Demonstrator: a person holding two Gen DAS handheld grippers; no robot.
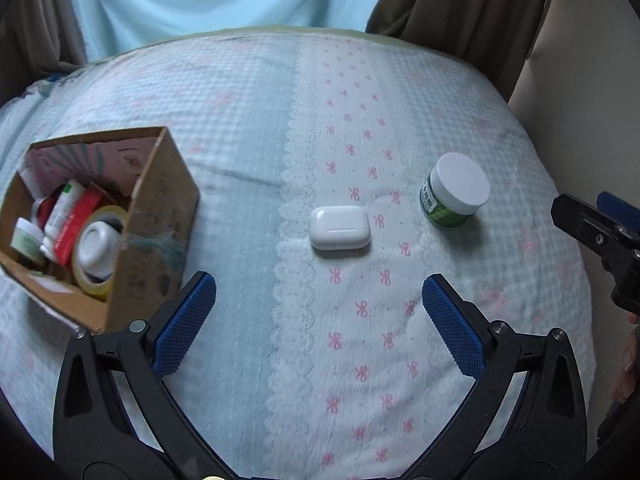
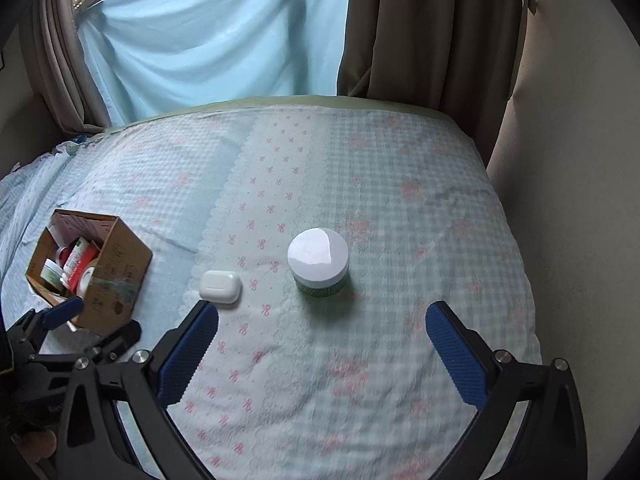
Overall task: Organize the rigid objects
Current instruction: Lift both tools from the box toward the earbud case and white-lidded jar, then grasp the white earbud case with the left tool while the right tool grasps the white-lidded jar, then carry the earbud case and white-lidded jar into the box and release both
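**Both grippers open over the bed**

The left gripper (image 1: 319, 304) and the right gripper (image 2: 322, 328) hold nothing, jaws spread wide. On the bedspread (image 1: 240, 120) the white earbuds case (image 1: 339, 227) lies between the cardboard box (image 1: 160, 216), full of small items, and the white-lidded jar (image 1: 456, 190).

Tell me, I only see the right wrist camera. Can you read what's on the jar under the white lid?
Observer: From the left wrist view, the jar has a green label with white writing, too small to read.
Operator: What's the round thing in the box?
Observer: A roll of yellowish tape stands in the cardboard box, with a white cap-like thing inside its ring.
Operator: Is my gripper holding anything?
Observer: No. The right gripper is open and empty; so is the left gripper, facing the white earbud case.
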